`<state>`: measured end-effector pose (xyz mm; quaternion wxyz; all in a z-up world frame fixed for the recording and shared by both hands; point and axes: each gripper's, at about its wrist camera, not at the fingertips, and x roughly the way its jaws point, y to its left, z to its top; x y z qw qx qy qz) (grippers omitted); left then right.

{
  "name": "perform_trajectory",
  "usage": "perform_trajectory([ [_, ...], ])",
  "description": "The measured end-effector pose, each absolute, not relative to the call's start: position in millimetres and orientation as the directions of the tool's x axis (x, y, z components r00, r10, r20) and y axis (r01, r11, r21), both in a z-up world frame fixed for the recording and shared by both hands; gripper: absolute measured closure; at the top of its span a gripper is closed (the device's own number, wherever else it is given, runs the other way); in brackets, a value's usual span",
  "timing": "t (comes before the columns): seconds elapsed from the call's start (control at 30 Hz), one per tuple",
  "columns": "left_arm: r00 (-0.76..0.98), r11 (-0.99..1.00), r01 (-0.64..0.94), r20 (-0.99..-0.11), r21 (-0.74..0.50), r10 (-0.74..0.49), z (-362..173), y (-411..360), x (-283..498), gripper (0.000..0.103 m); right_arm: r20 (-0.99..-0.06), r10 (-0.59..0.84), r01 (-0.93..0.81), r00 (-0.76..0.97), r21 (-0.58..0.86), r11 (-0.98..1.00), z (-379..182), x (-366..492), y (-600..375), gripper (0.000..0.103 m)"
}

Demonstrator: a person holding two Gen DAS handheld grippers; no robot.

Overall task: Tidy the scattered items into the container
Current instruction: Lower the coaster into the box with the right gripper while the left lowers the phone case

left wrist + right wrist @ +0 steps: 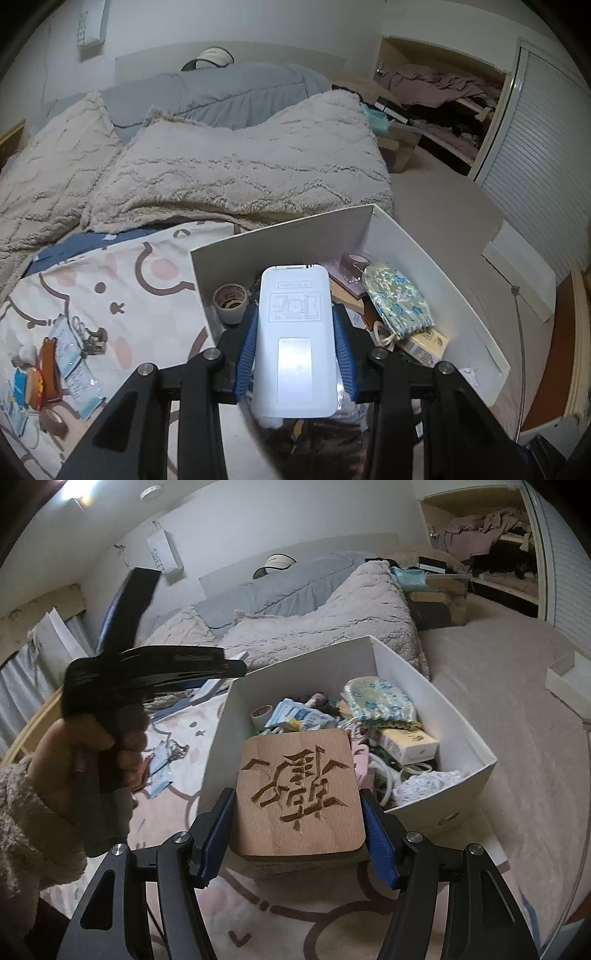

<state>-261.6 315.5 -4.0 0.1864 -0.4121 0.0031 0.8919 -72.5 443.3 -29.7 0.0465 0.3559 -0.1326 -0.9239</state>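
Observation:
A white cardboard box stands on the bed, holding several items: a floral pouch, a tape roll, small boxes. My left gripper is shut on a white plastic device and holds it over the box's near end. In the right wrist view, my right gripper is shut on a square wooden block with a carved character, held above the box's near left corner. The left gripper and the hand holding it show at the left there.
Scattered items lie on the cartoon-print sheet left of the box: packets, a brown tape roll, keys. More packets show in the right view. Fluffy blankets lie behind. A white box lid lies on the carpet at right.

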Motion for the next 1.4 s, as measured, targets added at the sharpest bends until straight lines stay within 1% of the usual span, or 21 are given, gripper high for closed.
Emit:
perform_trajectory([
  [0.13, -0.572, -0.937, -0.306, -0.754, -0.169, 0.323, -14.8, 322.4, -273.4, 0.064, -0.652, -0.165, -0.033, -0.740, 0.280, -0.959, -30.0, -73.6, 448.7, 0.037],
  [0.27, -0.569, -0.947, -0.283, -0.768, -0.153, 0.295, -24.5, 324.7, -280.9, 0.064, -0.656, -0.156, -0.046, -0.739, 0.280, -0.959, -28.4, -76.5, 455.0, 0.037],
  [0.4, -0.568, -0.954, -0.273, -0.781, -0.121, 0.262, -33.9, 327.1, -285.5, 0.064, -0.659, -0.180, -0.029, -0.730, 0.294, -0.955, -25.2, -86.3, 461.2, 0.037],
  [0.63, -0.571, -0.965, -0.250, -0.792, -0.081, 0.214, -46.1, 325.1, -292.2, 0.064, -0.676, -0.186, -0.014, -0.713, 0.279, -0.960, -14.3, -121.9, 470.8, 0.037],
  [0.97, -0.557, -0.972, -0.227, -0.810, -0.065, 0.184, -59.8, 314.6, -298.4, 0.065, -0.740, -0.225, -0.023, -0.634, 0.309, -0.951, -18.0, -195.4, 481.4, 0.037],
  [1.4, -0.557, -0.966, -0.249, -0.806, -0.067, 0.199, -62.3, 314.5, -299.6, 0.064, -0.830, -0.191, -0.097, -0.524, 0.281, -0.955, -50.0, -261.1, 487.9, 0.037],
])
